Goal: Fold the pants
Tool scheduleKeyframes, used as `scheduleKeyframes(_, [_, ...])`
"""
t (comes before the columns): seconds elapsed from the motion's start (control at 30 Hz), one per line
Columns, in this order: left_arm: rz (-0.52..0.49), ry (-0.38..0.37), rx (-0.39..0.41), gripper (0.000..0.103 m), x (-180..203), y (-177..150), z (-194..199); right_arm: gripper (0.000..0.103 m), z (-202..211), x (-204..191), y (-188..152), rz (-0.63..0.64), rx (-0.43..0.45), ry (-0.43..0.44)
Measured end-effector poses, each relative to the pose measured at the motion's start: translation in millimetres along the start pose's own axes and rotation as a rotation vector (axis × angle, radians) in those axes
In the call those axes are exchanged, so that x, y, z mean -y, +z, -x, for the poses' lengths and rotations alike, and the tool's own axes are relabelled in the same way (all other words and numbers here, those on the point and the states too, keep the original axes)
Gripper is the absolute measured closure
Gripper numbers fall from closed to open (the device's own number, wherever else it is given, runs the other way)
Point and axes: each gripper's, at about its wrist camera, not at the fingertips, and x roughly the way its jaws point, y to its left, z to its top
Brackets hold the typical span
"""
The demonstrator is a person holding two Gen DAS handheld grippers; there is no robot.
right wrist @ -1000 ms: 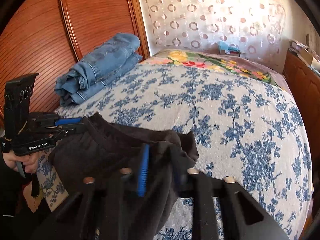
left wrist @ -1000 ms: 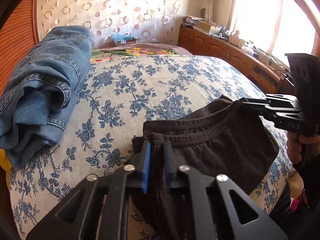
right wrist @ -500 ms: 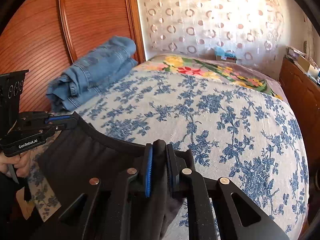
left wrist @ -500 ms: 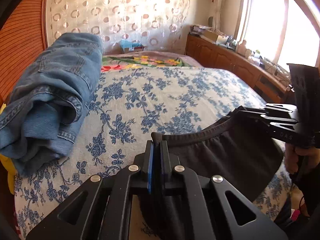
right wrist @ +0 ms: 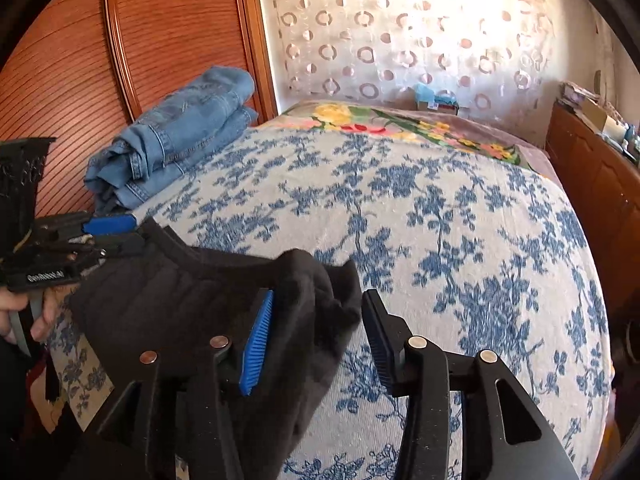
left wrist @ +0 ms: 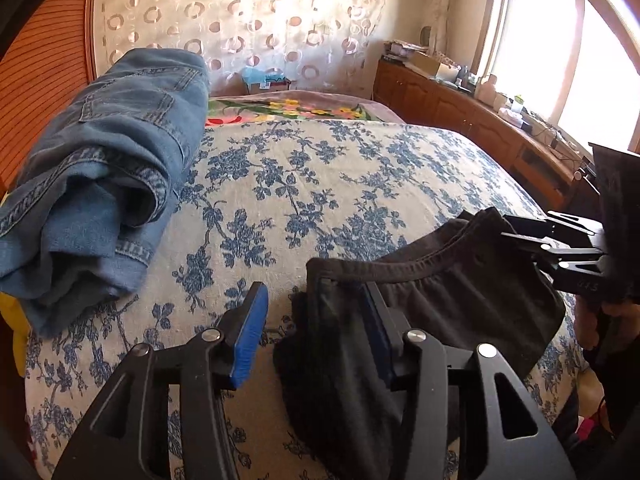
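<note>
Black pants (left wrist: 460,312) lie at the near edge of the bed, waistband toward the far side. My left gripper (left wrist: 316,320) is open; the waistband's left corner rests between its jaws against the right pad. My right gripper (right wrist: 320,332) is open too, with the waistband's right corner (right wrist: 320,280) bunched between its jaws beside the left blue pad (right wrist: 256,344). The left gripper also shows in the right wrist view (right wrist: 112,232), and the right gripper in the left wrist view (left wrist: 516,228), at the opposite waistband corners.
Folded blue jeans (left wrist: 104,184) lie at the bed's left side by the wooden headboard (right wrist: 80,60). The bedspread (right wrist: 440,220) has a blue floral print. A wooden cabinet (left wrist: 460,116) runs along the right wall under the window.
Both grippers have opened and let go of the waistband corners. The pants have come down onto the bed's near edge.
</note>
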Motion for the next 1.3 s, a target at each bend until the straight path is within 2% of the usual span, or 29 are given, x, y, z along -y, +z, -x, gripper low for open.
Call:
scheduleKeyframes(0.37, [0.011,0.028,-0.060,0.054,-1.8,-17.2,-7.5,0.056,-17.8,8.9,0.0,-0.039,-0.068,0.023])
scheduleKeyframes(0.67, [-0.021,0.042,-0.059,0.054,2.3,-17.9,-9.6,0.055,-22.0,10.3,0.8,-0.046,-0.070,0.031])
scheduleKeyframes(0.8, [-0.031,0.036,-0.045,0.051,3.6,-14.4,-14.6,0.055,-21.9,10.6,1.2,-0.044,-0.070,0.029])
scheduleKeyframes(0.9, [-0.040,0.035,-0.049,0.042,5.5,-12.3,-17.4,0.055,-21.7,10.2,0.9,-0.045,-0.069,0.030])
scheduleKeyframes(1.1, [-0.043,0.048,-0.060,0.041,7.8,-11.9,-17.3,0.055,-21.6,10.5,0.7,-0.046,-0.068,0.032])
scheduleKeyframes(1.23, [-0.040,-0.013,-0.058,0.062,9.6,-13.6,-14.1,0.055,-21.5,10.1,0.3,-0.047,-0.068,0.033])
scheduleKeyframes(1.3, [-0.039,-0.026,-0.060,0.066,10.9,-13.7,-13.8,0.055,-21.8,10.6,0.2,-0.048,-0.068,0.035])
